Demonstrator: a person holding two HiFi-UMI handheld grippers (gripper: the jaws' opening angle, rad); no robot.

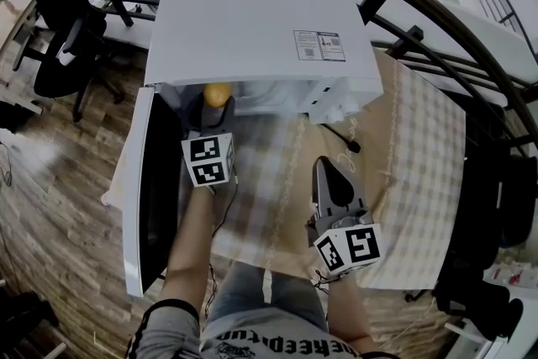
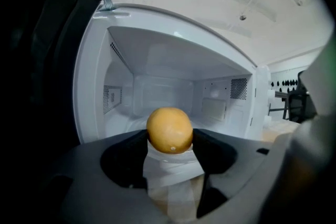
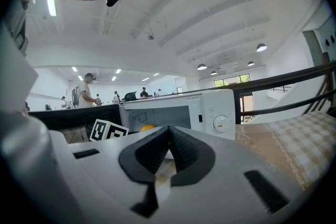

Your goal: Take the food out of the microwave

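A round orange [image 1: 217,93] [image 2: 169,129] hangs at the mouth of the white microwave [image 1: 252,29], just above its sill. My left gripper [image 1: 214,108] [image 2: 169,139] is shut on it, with a dark pad pressing on each side. The oven cavity [image 2: 157,86] behind the orange holds nothing else that I can see. The microwave door [image 1: 139,206] stands swung open at the left. My right gripper [image 1: 330,174] [image 3: 169,132] hovers over the table in front of the oven's control panel [image 3: 220,113], jaws shut and holding nothing. The orange [image 3: 147,127] also peeks out in the right gripper view.
The microwave stands on a table with a checked cloth [image 1: 420,155]. A black cable [image 1: 340,137] lies on the cloth near the oven's right front corner. A dark curved railing [image 1: 437,21] runs behind the table. An office chair [image 1: 59,55] stands at the far left on the wooden floor.
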